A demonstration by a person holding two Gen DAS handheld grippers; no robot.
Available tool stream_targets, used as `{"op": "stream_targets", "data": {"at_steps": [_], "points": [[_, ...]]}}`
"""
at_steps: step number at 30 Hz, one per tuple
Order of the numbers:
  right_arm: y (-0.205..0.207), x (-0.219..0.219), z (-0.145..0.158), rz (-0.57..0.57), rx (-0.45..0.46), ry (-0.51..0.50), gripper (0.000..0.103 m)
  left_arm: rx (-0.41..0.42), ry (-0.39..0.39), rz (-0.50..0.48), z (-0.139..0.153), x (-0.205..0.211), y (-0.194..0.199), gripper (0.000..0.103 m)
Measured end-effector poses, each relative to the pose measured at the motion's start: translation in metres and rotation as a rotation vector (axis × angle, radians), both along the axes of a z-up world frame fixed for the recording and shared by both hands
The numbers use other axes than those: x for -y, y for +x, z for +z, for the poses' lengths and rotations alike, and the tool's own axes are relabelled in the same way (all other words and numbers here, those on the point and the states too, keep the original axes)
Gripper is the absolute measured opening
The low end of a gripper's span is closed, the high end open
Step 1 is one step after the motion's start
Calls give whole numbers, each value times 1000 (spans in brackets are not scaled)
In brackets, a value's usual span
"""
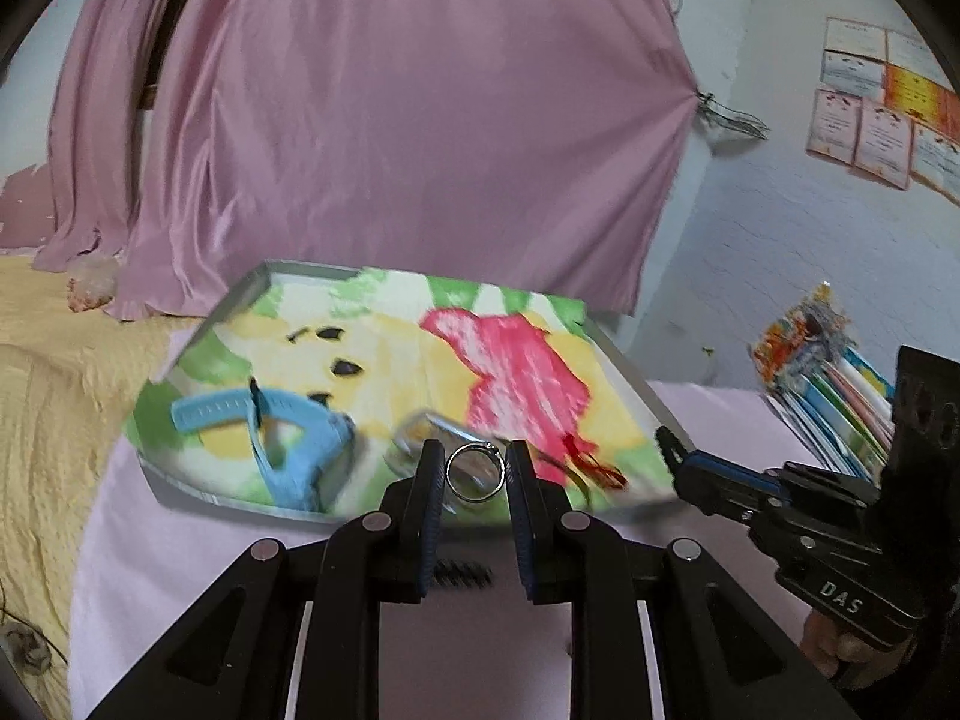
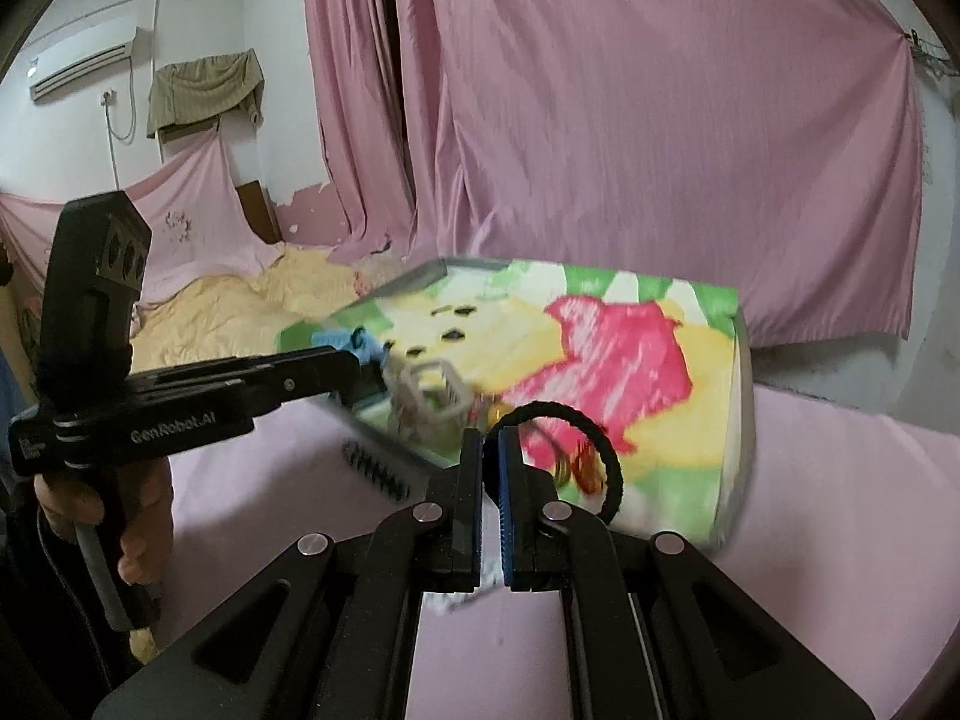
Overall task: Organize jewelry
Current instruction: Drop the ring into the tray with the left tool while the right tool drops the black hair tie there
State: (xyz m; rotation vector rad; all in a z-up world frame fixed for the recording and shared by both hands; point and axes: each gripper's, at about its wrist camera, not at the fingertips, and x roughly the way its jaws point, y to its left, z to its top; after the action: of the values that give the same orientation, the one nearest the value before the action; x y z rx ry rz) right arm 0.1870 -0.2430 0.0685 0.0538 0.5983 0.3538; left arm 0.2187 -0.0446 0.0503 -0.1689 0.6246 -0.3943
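A silver ring (image 1: 475,471) sits between the two pads of my left gripper (image 1: 474,462), which is shut on it just above the near edge of the tray (image 1: 630,372). My right gripper (image 2: 491,450) is shut on a black hair tie (image 2: 603,450), whose loop curves up and to the right of the fingers, over the tray's near edge (image 2: 741,420). On the tray's colourful cloth lie a blue watch (image 1: 264,420), a blurred silver bracelet (image 1: 420,429) and a red and gold trinket (image 1: 594,471). The right gripper (image 1: 675,450) also shows at the tray's right corner.
A black hair comb (image 1: 462,576) lies on the pink cloth in front of the tray, seen too as the black hair comb (image 2: 375,471). Stacked books (image 1: 840,396) stand at the right. A yellow blanket (image 1: 48,390) lies to the left, pink curtains (image 1: 390,120) behind.
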Motion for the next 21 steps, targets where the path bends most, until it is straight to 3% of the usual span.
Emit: {"op": "stream_targets", "data": {"at_steps": [8, 18, 21], "points": [[43, -11, -12, 13, -59, 26, 5, -52, 39, 56, -13, -4, 31, 19], [60, -15, -40, 37, -161, 23, 5, -48, 72, 77, -19, -6, 31, 20], [62, -15, -41, 39, -166, 23, 5, -96, 88, 86, -26, -8, 35, 20]]}}
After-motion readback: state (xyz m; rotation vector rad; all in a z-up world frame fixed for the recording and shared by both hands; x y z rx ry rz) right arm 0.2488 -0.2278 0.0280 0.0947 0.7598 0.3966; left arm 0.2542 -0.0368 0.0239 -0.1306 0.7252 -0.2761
